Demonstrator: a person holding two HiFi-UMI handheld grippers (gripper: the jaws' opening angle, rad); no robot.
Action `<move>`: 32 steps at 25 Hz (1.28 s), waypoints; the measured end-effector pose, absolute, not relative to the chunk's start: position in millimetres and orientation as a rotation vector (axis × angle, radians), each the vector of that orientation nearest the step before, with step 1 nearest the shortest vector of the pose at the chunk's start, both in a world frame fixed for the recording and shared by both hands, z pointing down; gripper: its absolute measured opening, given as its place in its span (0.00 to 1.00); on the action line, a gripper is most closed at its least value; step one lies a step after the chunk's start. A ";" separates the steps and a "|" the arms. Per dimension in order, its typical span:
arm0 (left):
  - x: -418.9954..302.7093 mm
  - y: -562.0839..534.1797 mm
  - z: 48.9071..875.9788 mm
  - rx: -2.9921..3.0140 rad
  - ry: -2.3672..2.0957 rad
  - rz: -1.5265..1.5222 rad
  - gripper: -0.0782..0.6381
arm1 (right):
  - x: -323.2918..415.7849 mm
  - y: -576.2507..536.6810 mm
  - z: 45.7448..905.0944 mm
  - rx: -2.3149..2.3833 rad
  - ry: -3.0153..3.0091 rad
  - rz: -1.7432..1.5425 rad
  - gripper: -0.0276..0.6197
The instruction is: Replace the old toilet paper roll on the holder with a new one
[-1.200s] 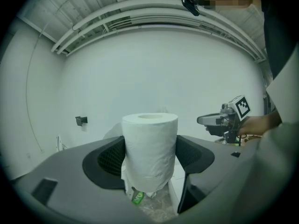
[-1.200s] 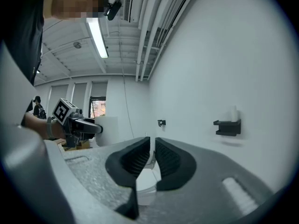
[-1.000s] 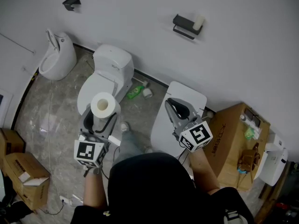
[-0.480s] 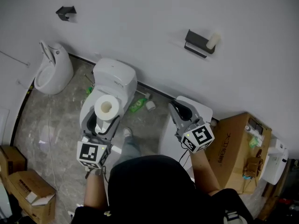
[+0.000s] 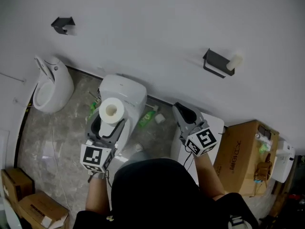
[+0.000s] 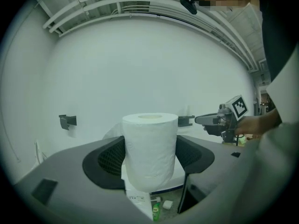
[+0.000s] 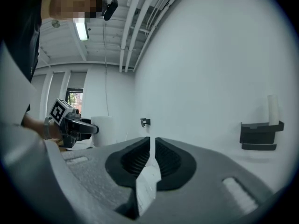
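Observation:
A full white toilet paper roll stands upright between the jaws of my left gripper, which is shut on its sides. The black wall holder is mounted up and to the right, with the thin old roll sticking up at its right end. My right gripper is shut with nothing held and points at the wall left of the holder, well short of it.
A white toilet sits below the left gripper, with a urinal further left. A green bottle and a small roll lie on the floor. At the right are a cardboard box and a white cabinet top.
Both grippers have moved along the wall to the right, the left one still carrying the roll. The toilet now lies under the left gripper. Neither gripper's jaws changed.

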State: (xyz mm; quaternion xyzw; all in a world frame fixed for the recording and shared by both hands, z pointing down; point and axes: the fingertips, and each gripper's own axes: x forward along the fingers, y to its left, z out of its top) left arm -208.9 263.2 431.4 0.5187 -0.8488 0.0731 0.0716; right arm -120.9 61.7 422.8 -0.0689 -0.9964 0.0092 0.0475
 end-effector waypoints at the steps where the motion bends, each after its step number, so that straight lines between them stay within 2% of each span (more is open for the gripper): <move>1: -220.3 262.6 430.3 1.573 -2.544 0.220 0.59 | -130.2 62.5 421.7 -0.198 -3.039 0.027 0.09; 11: -281.1 236.2 431.6 1.715 -2.457 0.198 0.59 | -167.5 41.4 416.0 0.007 -3.034 0.028 0.09; 32: -267.4 76.2 431.1 1.977 -2.235 0.184 0.59 | -101.7 -119.1 419.0 0.482 -2.988 0.068 0.09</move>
